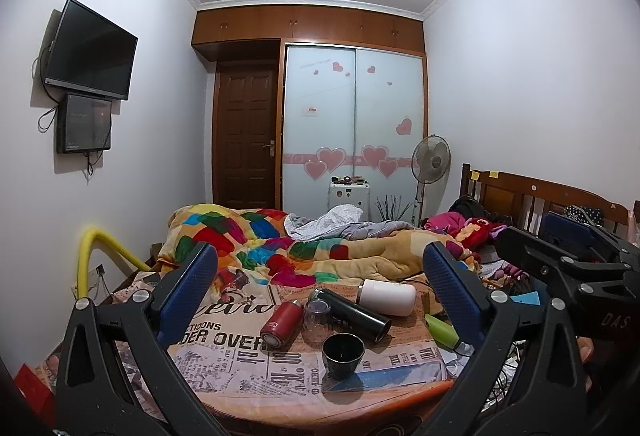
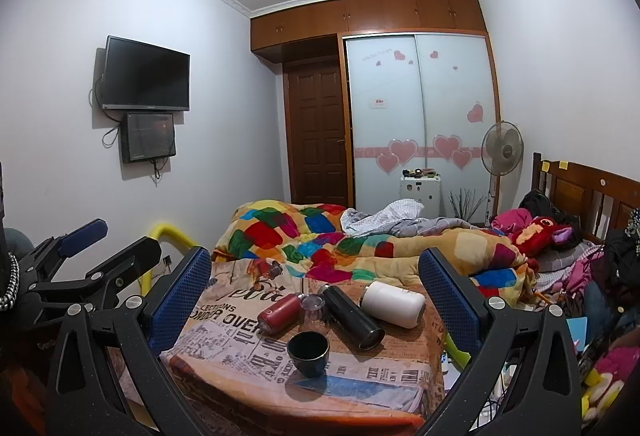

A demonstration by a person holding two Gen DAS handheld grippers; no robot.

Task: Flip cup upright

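Nearest the camera stands the small dark round cup (image 1: pixel 343 355), upright with its mouth up, on the newspaper-print cloth (image 1: pixel 224 364) that covers the table. Nothing is touching the cup. It sits near the front edge, apart from the other things.

Just behind it lies a long black metal flask (image 1: pixel 352 310) on its side. Beside that is a clear see-through cup (image 1: pixel 317 318); it is hard to tell which way up it is. A red metal bottle (image 1: pixel 280 324) lies on its side to the left, touching or almost touching the clear cup. A white round bottle (image 1: pixel 387 296) lies on its side behind the black flask. A green thing (image 1: pixel 441 330) peeks out at the right edge of the table.

Both tools hang in the air in front of the table. The left gripper (image 1: pixel 320 268) has its blue fingers (image 1: pixel 191 288) wide apart and holds nothing. The right gripper (image 2: pixel 314 264) also has its blue fingers (image 2: pixel 448 292) wide apart and holds nothing.

Behind the table is a bed with a bright patchwork blanket (image 2: pixel 304 236). On the far wall are a brown door (image 1: pixel 246 136) and a black TV (image 1: pixel 90 50).
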